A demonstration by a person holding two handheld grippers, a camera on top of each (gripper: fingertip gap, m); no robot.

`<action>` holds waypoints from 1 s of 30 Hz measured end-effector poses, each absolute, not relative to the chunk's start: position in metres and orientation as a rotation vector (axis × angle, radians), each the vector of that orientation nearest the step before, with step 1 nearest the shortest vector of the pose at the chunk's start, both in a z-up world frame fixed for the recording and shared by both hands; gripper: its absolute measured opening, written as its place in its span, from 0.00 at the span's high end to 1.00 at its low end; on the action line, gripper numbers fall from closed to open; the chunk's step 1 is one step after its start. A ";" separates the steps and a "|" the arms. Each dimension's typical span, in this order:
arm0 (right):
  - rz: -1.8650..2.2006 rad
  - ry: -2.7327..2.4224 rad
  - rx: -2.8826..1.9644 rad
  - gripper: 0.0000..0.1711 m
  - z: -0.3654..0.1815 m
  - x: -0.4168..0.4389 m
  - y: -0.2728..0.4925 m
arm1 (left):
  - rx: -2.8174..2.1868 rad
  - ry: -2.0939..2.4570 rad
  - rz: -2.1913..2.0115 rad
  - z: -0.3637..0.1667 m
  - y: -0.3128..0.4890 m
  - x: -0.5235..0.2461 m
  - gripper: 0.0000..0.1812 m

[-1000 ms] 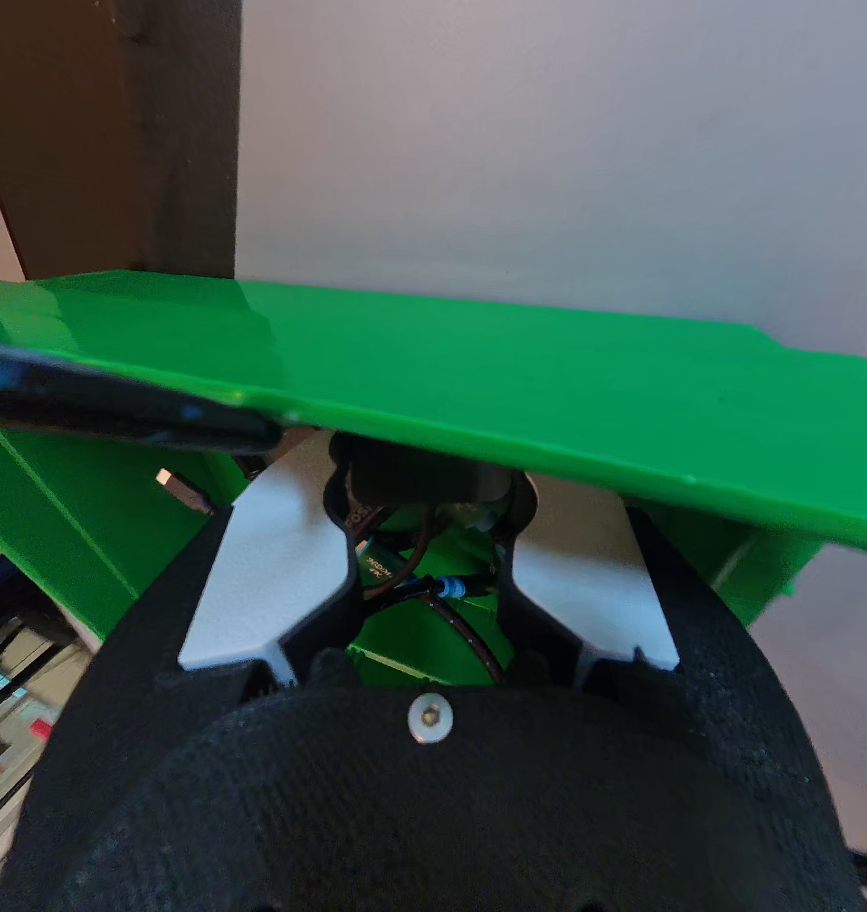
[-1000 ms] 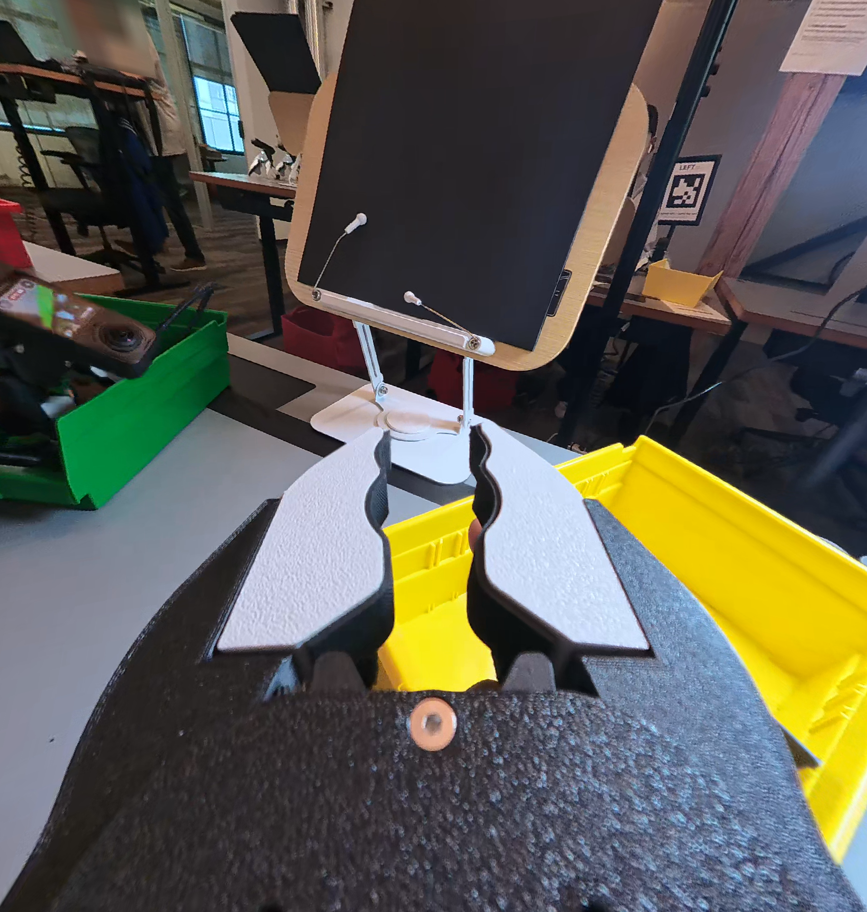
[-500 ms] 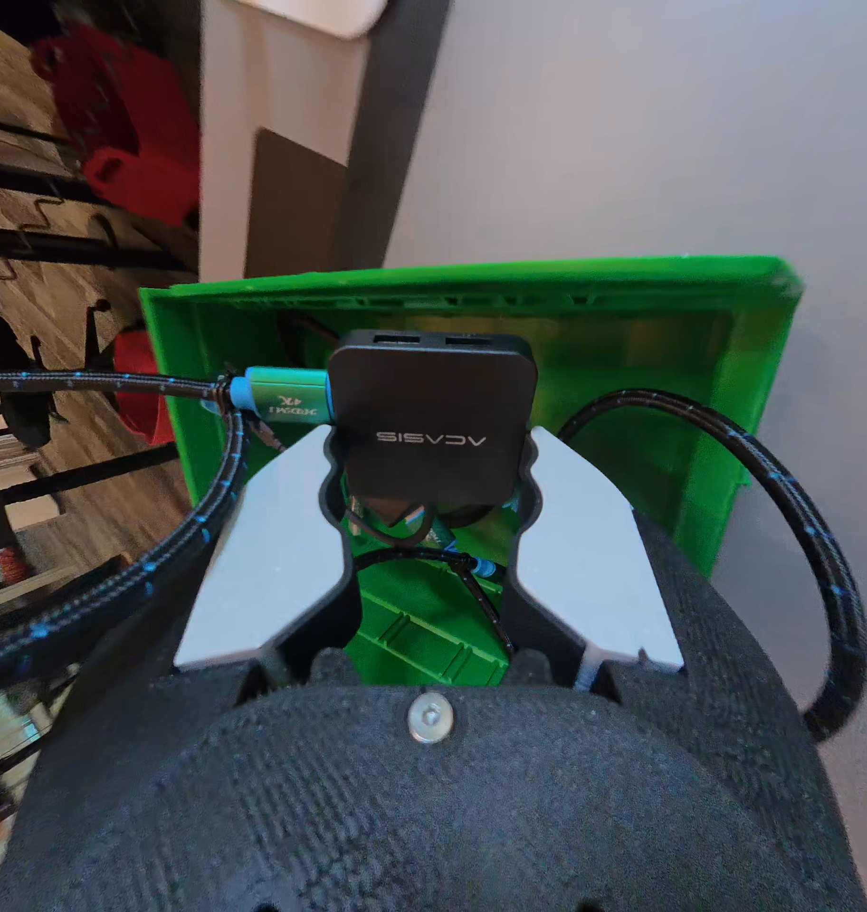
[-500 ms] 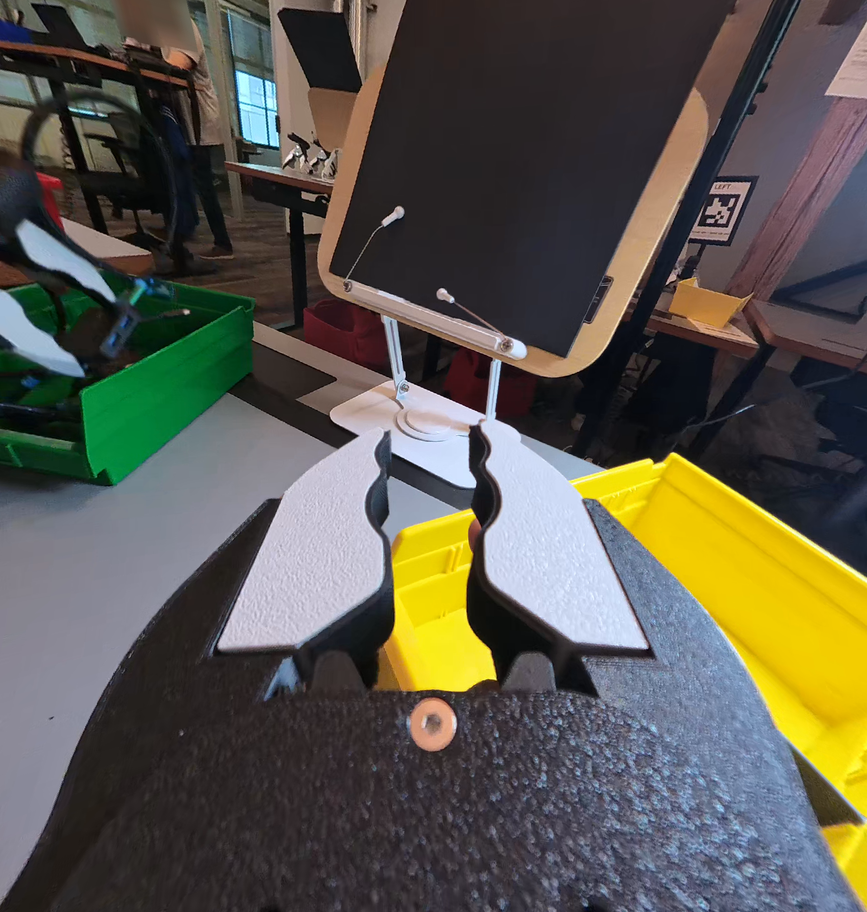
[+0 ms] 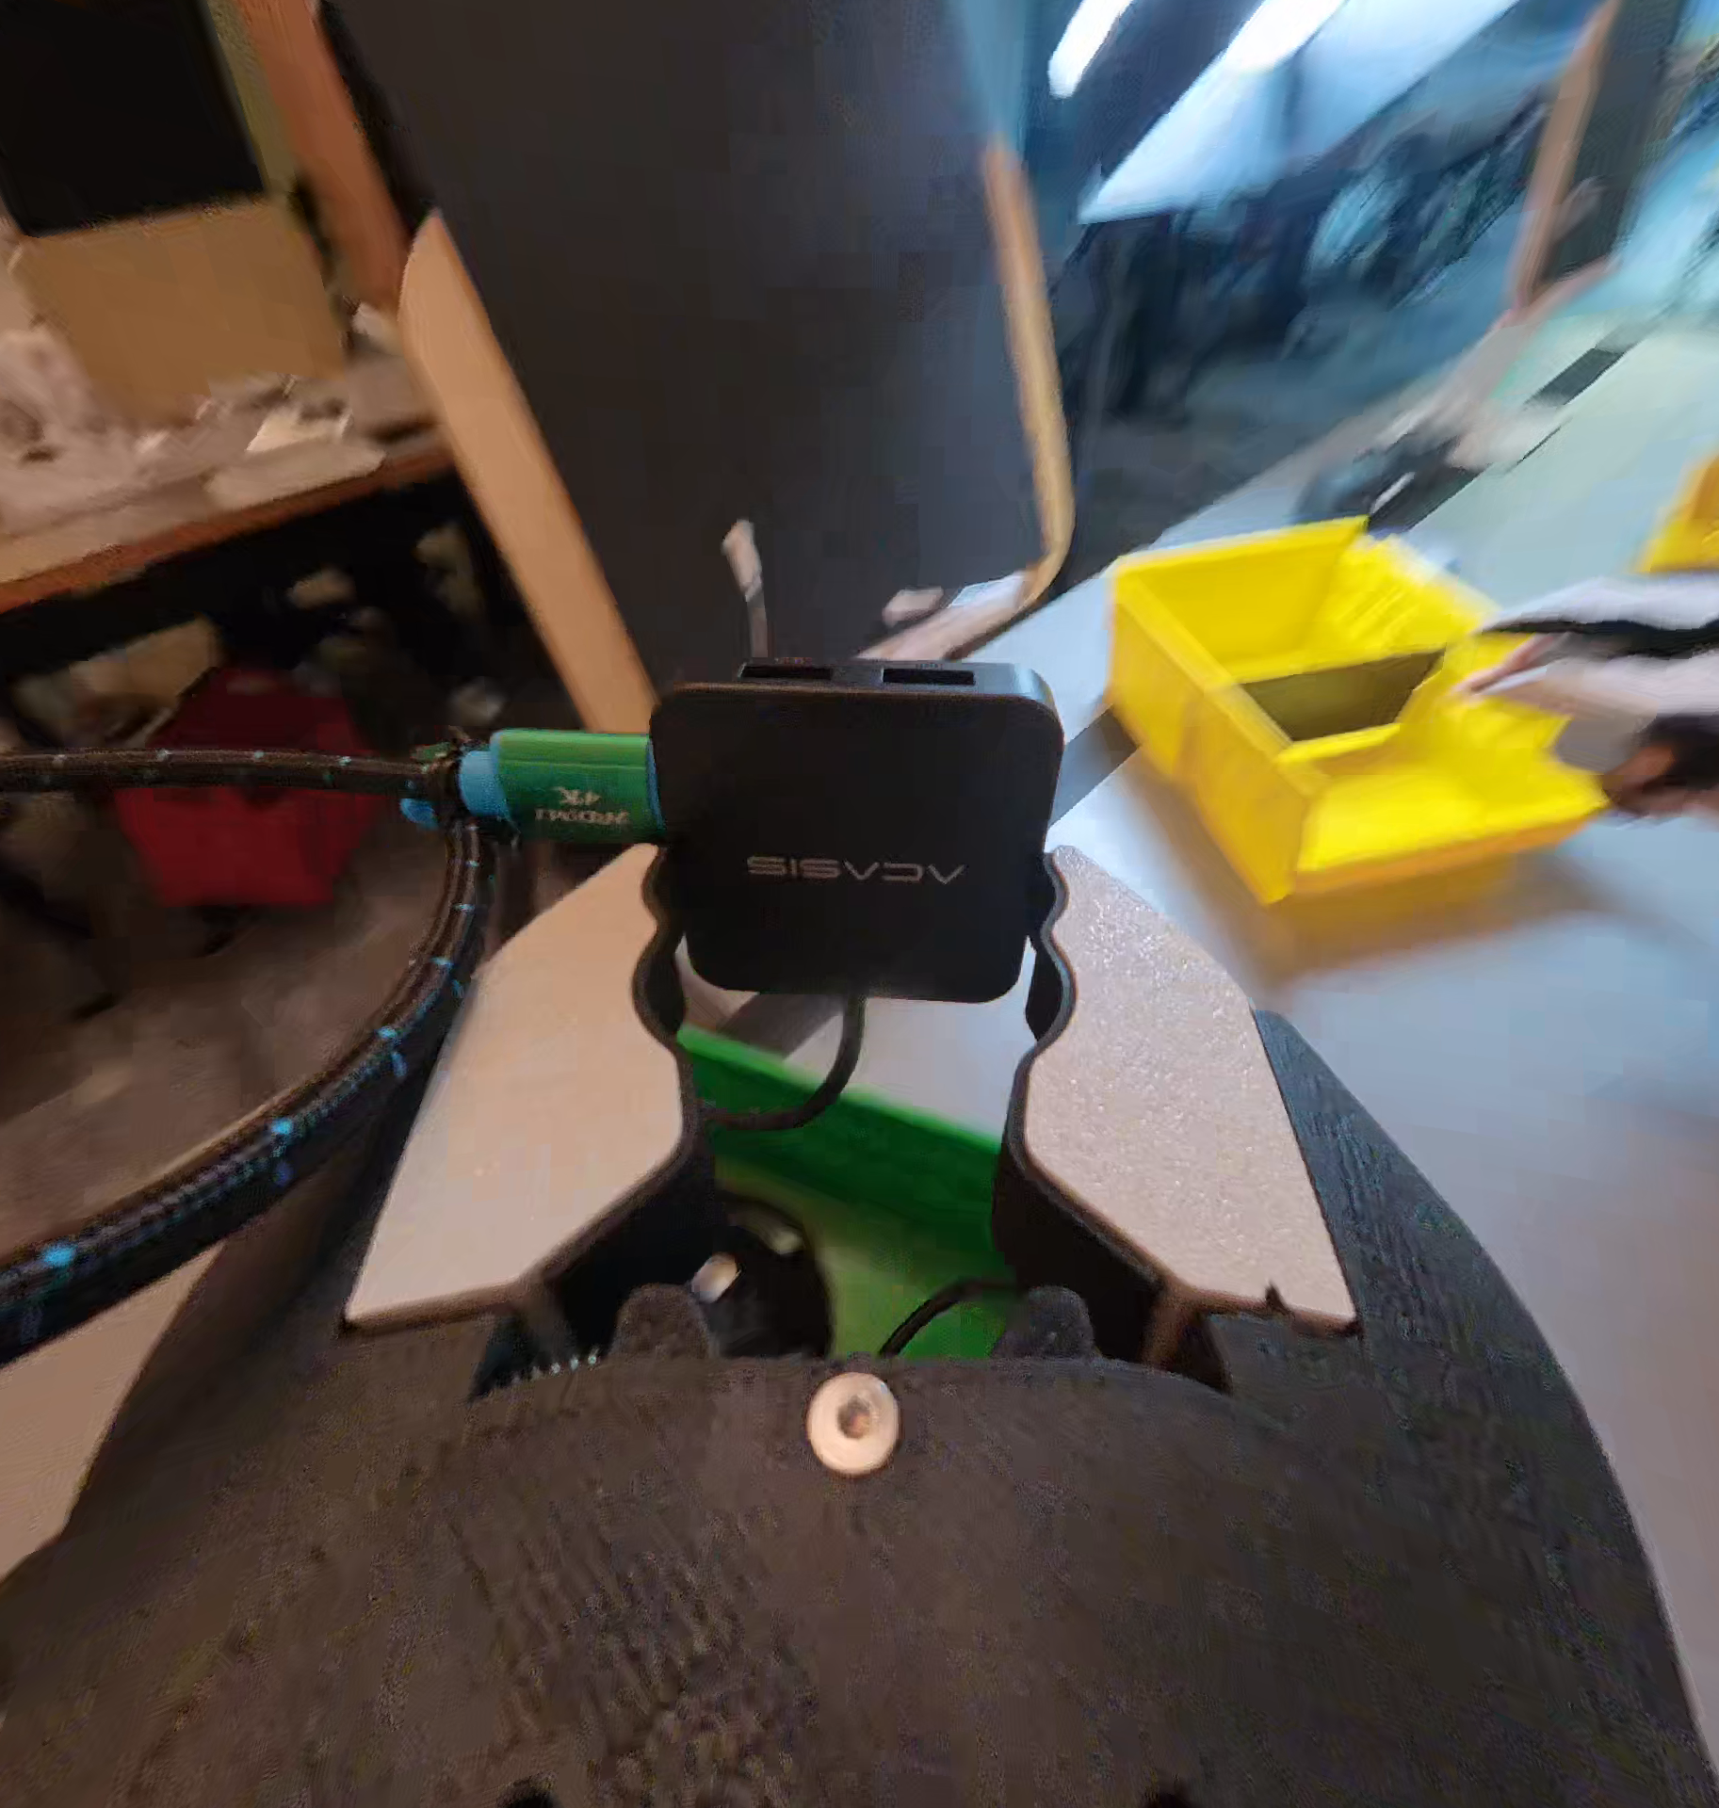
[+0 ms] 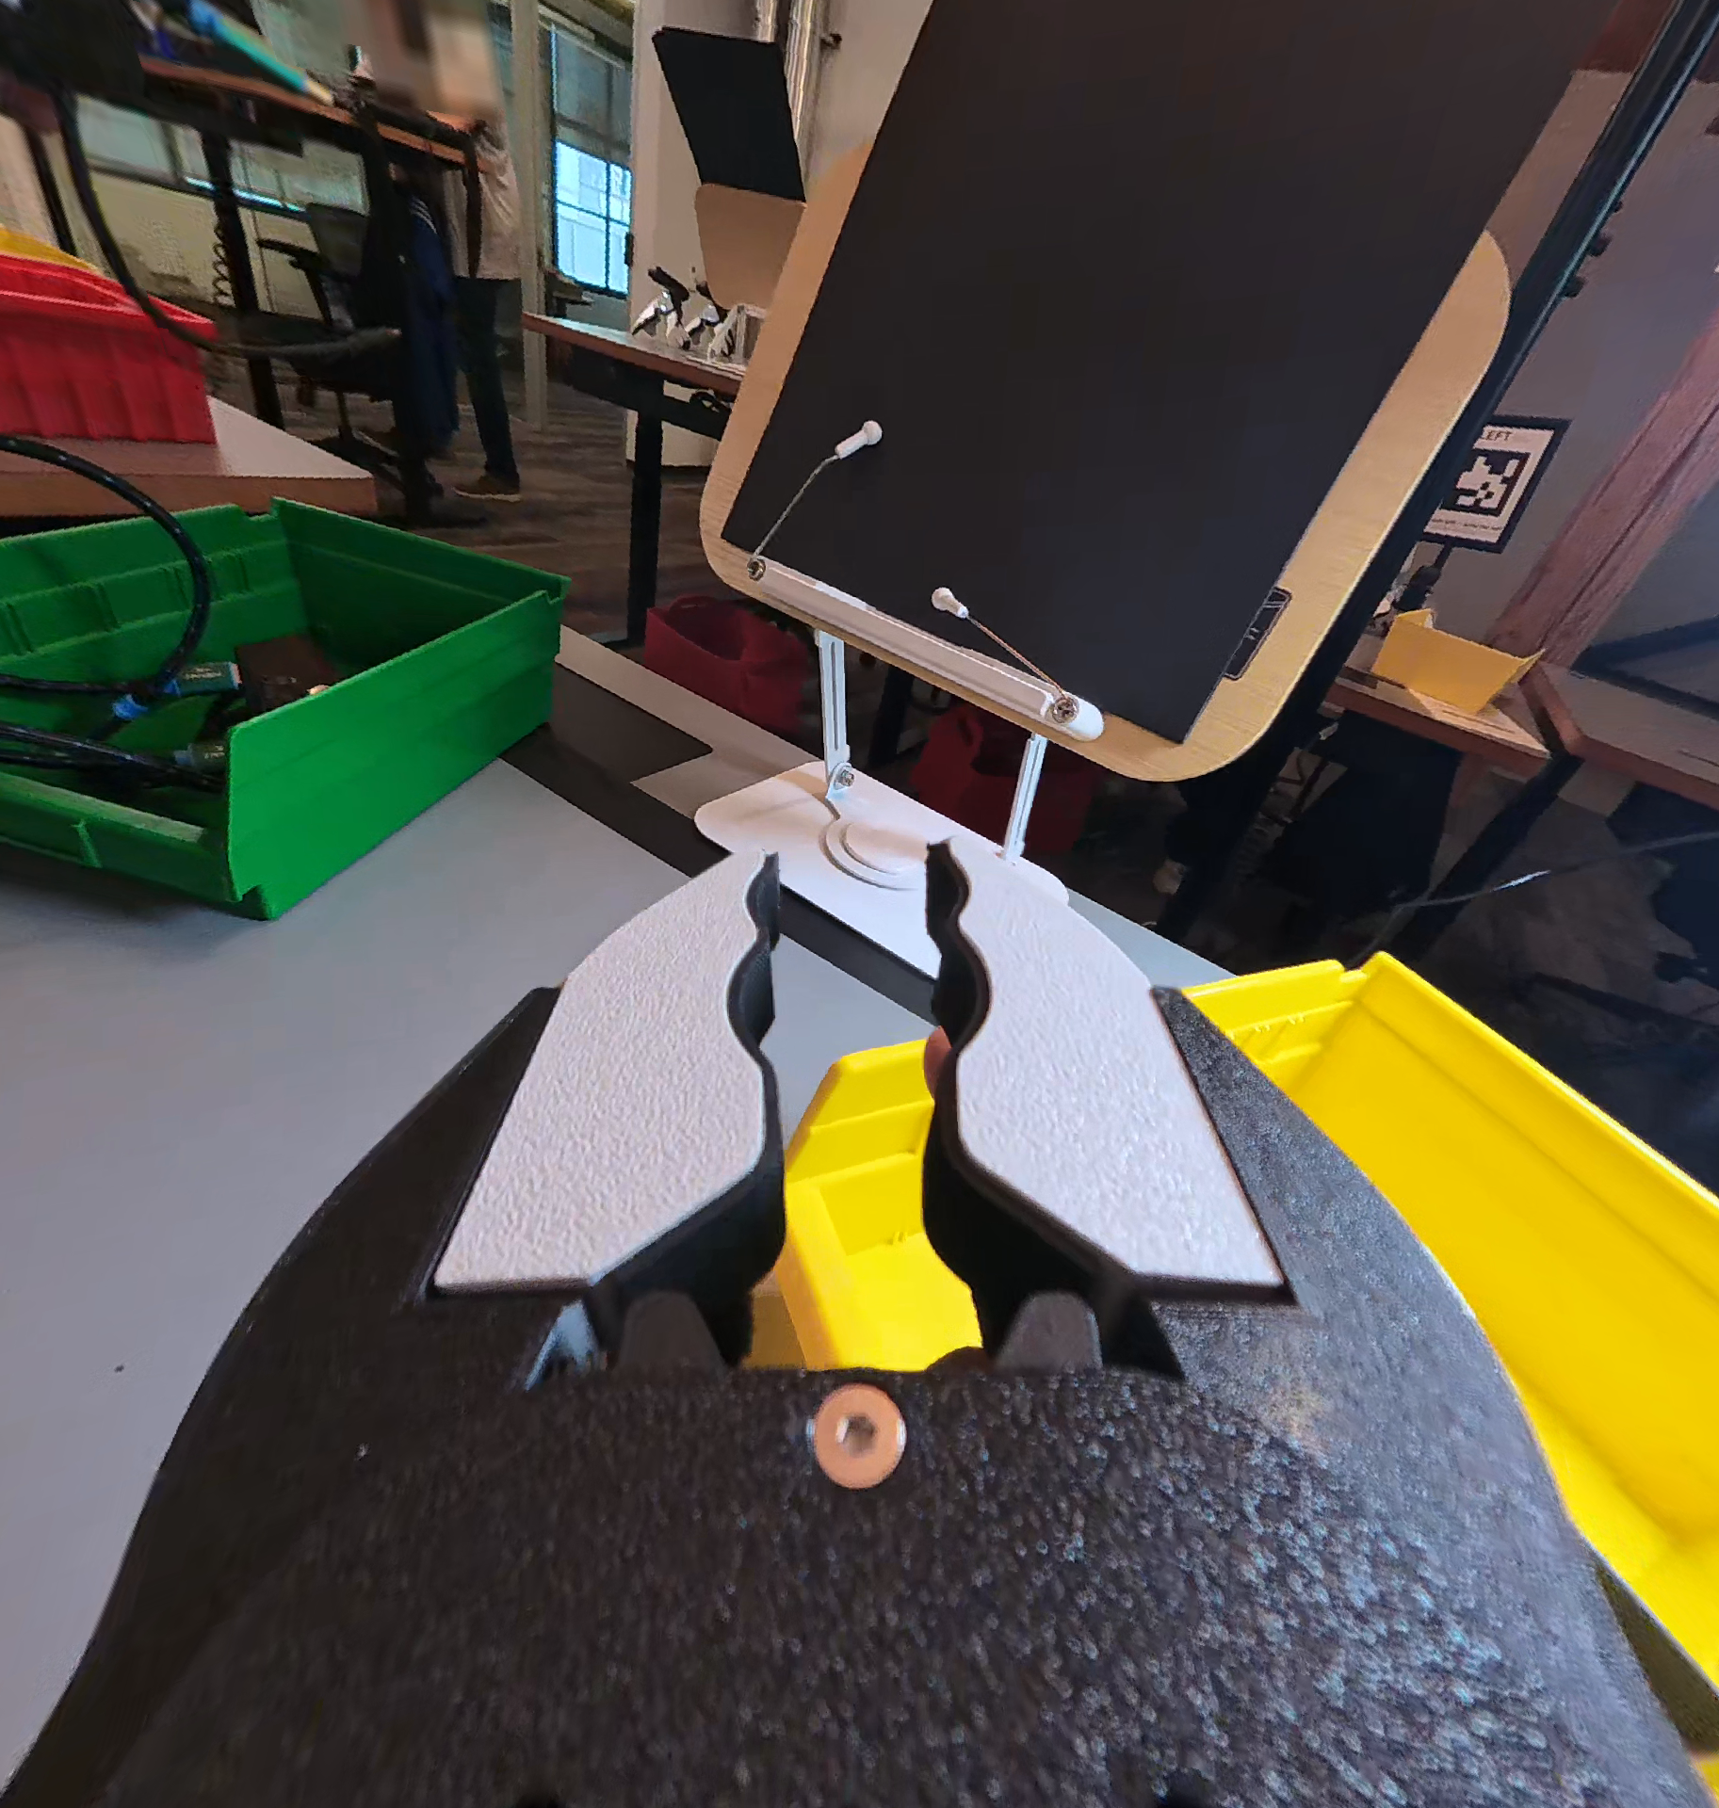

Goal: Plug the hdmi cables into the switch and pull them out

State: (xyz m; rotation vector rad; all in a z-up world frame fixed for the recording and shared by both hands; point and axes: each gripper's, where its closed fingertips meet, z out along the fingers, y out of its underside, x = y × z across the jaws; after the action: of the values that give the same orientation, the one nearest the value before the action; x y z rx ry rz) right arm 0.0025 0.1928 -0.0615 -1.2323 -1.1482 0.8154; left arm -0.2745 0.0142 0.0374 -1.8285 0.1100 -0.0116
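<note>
My left gripper (image 5: pixel 853 885) is shut on a black square HDMI switch (image 5: pixel 853 841) and holds it in the air. A green-ended HDMI plug (image 5: pixel 571 788) sits in the switch's left side, and its black braided cable (image 5: pixel 278 1145) loops down to the left. Two empty ports show on the switch's far edge. A thin black lead hangs from its near edge. My right gripper (image 6: pixel 850 881) is open and empty, above the near corner of a yellow bin (image 6: pixel 1481 1213). It also shows blurred at the right of the left wrist view (image 5: pixel 1638 665). More cables (image 6: pixel 102 704) lie in the green bin (image 6: pixel 385 724).
A dark board on a white stand (image 6: pixel 1080 391) stands at the grey table's (image 6: pixel 248 1027) far edge. The green bin shows below the left gripper (image 5: pixel 855 1145). The yellow bin (image 5: pixel 1325 704) sits to the right. Red bins and desks stand beyond the table. The grippers' ends are close to 35 cm from one another.
My left gripper has lifted the switch with its plugged cable out of the green bin and swung it right towards the yellow bin. My right gripper has drifted a little left, still open.
</note>
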 end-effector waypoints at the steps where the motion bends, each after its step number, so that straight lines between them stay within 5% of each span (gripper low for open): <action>1: 0.841 -1.147 -1.221 0.83 -0.059 0.001 0.189 | -1.763 0.135 -0.088 0.050 0.013 -0.257 0.62; 9: 1.211 -1.289 -0.983 0.85 -0.041 -0.009 0.113 | -1.444 0.495 -0.768 0.013 0.014 -0.065 0.62; 14: 1.332 -1.396 -0.870 0.85 -0.037 -0.008 0.073 | -1.302 0.625 -1.032 -0.022 0.027 -0.024 0.62; 19: 1.194 -1.574 -0.865 0.78 -0.045 -0.016 0.045 | -1.643 0.806 -0.597 -0.089 0.053 -0.012 0.62; 30: 1.628 -1.570 -1.244 0.61 -0.060 -0.021 0.042 | -1.591 0.899 -0.030 -0.071 0.055 -0.031 0.62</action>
State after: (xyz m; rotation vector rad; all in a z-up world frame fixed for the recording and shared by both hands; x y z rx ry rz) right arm -0.0211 0.0415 -0.0599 -1.2437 -1.5695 1.6283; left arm -0.0307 0.0552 -0.0714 -1.5911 0.8986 -0.0299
